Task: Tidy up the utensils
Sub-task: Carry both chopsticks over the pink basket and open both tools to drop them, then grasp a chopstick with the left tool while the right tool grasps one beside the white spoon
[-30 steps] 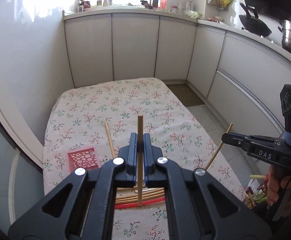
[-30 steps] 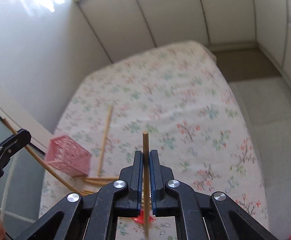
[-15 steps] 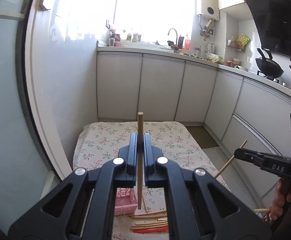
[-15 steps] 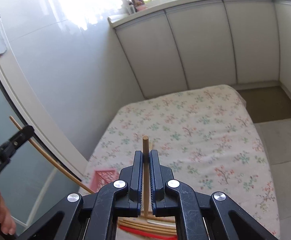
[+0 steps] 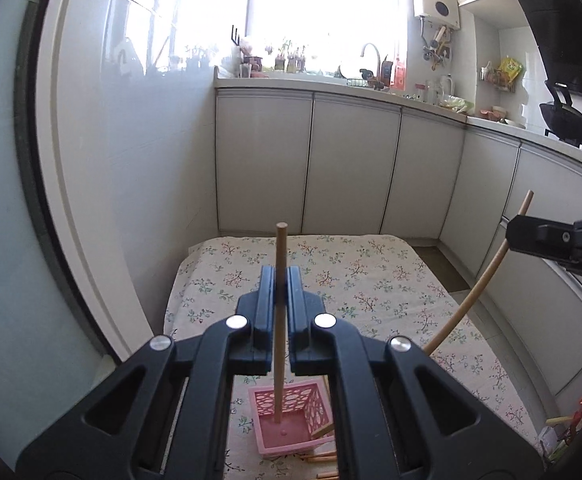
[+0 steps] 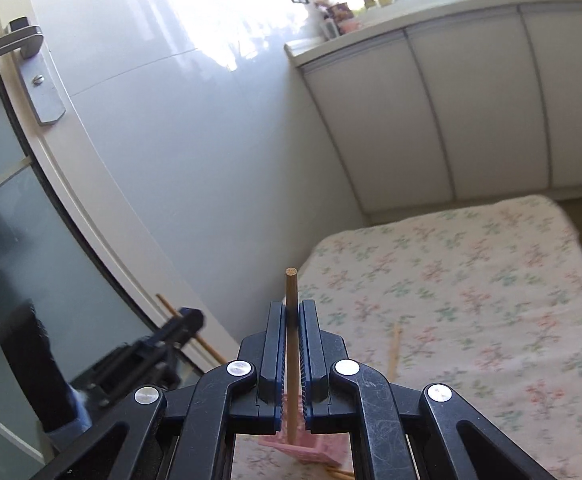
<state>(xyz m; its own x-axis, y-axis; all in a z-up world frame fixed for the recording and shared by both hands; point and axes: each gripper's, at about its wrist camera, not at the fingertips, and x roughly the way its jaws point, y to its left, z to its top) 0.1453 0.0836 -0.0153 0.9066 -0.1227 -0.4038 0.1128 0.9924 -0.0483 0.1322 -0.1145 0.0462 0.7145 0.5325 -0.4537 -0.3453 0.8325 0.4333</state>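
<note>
Left gripper point(image 5: 279, 280) has its fingers clamped on a wooden chopstick point(image 5: 279, 320), stick upright between the pads, top end sticking out past the fingertips, lower end hanging over the open mouth of a pink basket point(image 5: 291, 420); whether the tip touches the basket floor cannot be told. Basket sits on the table point(image 5: 371, 280) near the near edge, on a floral cloth, perforated walls, open top facing the camera. Loose chopsticks point(image 5: 323, 458) lie on the cloth just beside the basket at the near edge, one leaning against its right wall. Right gripper point(image 6: 292, 312) also has its fingers clamped on a second chopstick point(image 6: 291, 340), upright, top end above the fingertips, lower end in line with the pink basket point(image 6: 311, 450) below; contact not clear. From the left wrist view the right gripper point(image 5: 531, 236) comes in from the right side, above the table's right edge, its chopstick point(image 5: 479, 284) slanting down toward the near side. From the right wrist view the left gripper point(image 6: 187, 320) shows at the left, blurred, with its chopstick point(image 6: 195, 336) crossing behind it. One more chopstick point(image 6: 394, 350) lies flat on the cloth, apart from the basket, further toward the far edge. White cabinets point(image 5: 351, 168) stand behind the table.
</note>
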